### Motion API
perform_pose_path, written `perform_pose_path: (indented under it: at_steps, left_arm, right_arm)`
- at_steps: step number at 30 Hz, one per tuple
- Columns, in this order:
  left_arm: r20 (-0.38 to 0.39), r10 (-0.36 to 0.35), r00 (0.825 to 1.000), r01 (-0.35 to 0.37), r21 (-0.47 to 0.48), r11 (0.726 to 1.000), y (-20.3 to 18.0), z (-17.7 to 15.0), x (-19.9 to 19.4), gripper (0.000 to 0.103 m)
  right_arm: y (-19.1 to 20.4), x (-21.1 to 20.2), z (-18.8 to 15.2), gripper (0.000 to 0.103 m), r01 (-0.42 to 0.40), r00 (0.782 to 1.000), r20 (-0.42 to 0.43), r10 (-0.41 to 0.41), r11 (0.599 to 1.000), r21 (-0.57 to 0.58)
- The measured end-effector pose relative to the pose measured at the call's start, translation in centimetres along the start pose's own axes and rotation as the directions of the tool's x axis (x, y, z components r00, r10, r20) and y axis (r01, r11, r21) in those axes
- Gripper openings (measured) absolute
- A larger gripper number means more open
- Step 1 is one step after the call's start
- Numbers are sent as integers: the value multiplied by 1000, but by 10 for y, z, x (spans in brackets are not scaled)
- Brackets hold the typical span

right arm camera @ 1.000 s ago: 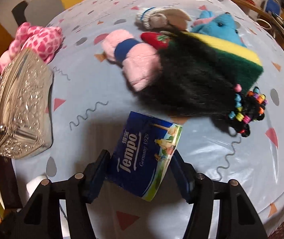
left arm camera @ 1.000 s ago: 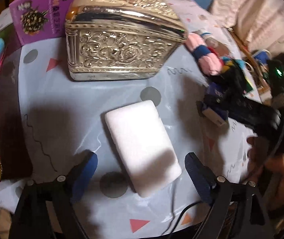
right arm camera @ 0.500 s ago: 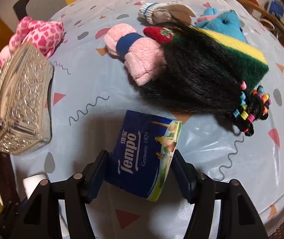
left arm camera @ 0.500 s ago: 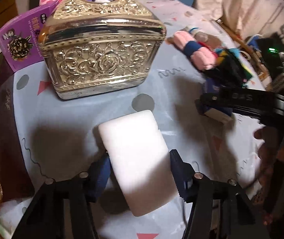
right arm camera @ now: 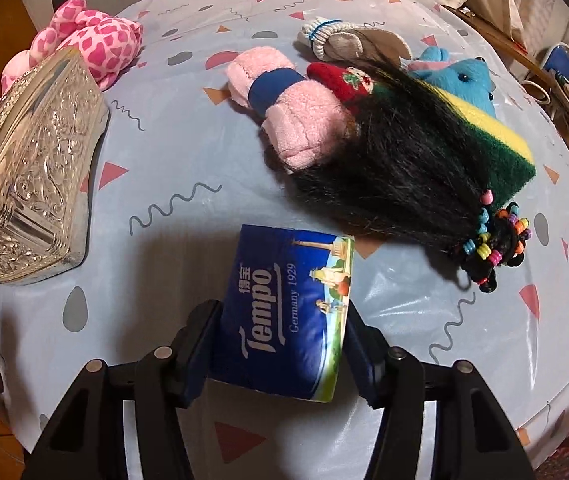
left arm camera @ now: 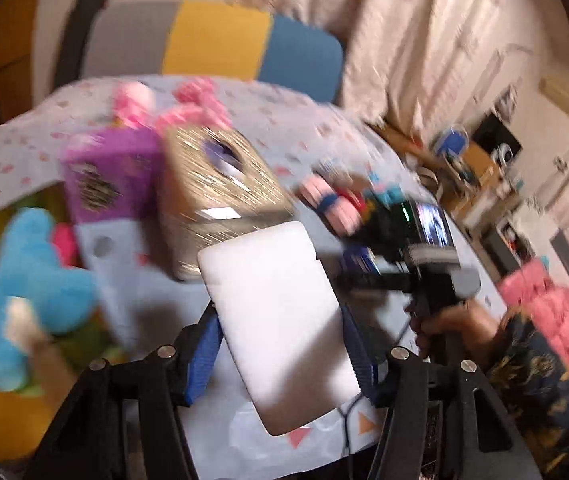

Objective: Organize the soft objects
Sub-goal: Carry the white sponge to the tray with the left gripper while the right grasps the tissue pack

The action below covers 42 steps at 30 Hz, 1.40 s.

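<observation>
Through the left wrist view, blurred, the left gripper (left arm camera: 280, 344) pinches a white sponge block (left arm camera: 280, 320) by its long sides, raised above the near edge of the table (left arm camera: 124, 320); it looks light and squashy, so a mid-length hold should serve. In the right wrist view the right gripper (right arm camera: 280, 356) has its jaws closing on a Tempo tissue pack (right arm camera: 284, 312) near the table's front edge, pads pressed on both flanks. The pack seems soft, its wrapper probably slippery; gripping the broad sides suits it.
</observation>
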<state>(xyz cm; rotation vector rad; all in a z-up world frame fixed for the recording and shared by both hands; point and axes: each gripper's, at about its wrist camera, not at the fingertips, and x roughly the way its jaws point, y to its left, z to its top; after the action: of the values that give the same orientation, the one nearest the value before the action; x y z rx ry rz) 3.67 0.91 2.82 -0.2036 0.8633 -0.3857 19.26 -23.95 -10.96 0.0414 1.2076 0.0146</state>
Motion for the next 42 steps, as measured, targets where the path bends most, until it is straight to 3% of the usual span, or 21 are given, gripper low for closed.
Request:
perform_pose_path:
  at_steps: [3, 8, 12, 15, 21, 26, 29, 35, 36, 38, 42]
  left_arm:
    - [71, 41, 997, -37, -49, 998, 31, 11, -34, 60]
    - [125, 224, 967, -206, -146, 968, 104, 13, -83, 60]
    - [60, 380, 923, -354, -251, 901, 175, 7, -94, 61]
    - [-9, 448, 894, -432, -282, 857, 221, 4, -87, 61]
    - [-131, 488, 863, -505, -263, 822, 273, 7, -53, 62]
    - [-176, 517, 838, -545, -226, 807, 291, 19, -26, 70]
    - [-161, 505, 848, -530, -210, 822, 294, 28, -13, 90]
    - [-142, 529, 837, -546, -295, 785, 297, 29, -20, 92]
    - [-127, 541, 832, -550, -322, 771, 295, 25, -27, 92]
    - [-86, 535, 840, -526, -364, 768, 287, 20, -42, 92]
    - [-2, 562, 827, -518, -392, 761, 256, 7, -69, 92]
  right_arm:
    - [2, 1, 0, 59, 8, 1000, 5, -7, 1000, -7]
    - [4, 0, -2, 58, 20, 1000, 13, -19, 1000, -21]
    - [9, 0, -3, 58, 30, 999, 21, -29, 999, -31]
    - [10, 0, -4, 57, 34, 999, 24, -33, 999, -36]
    - [13, -1, -6, 57, 37, 999, 29, -36, 999, -40]
    - [17, -1, -7, 57, 42, 999, 33, -41, 998, -49]
    - [16, 1, -6, 57, 43, 999, 35, -41, 998, -54]
    - [18, 2, -6, 57, 48, 998, 38, -45, 997, -61]
    - [18, 2, -6, 57, 48, 998, 38, -46, 997, -63]
    - [19, 2, -6, 55, 50, 998, 39, -48, 996, -68]
    - [22, 0, -7, 55, 57, 998, 44, -54, 995, -76]
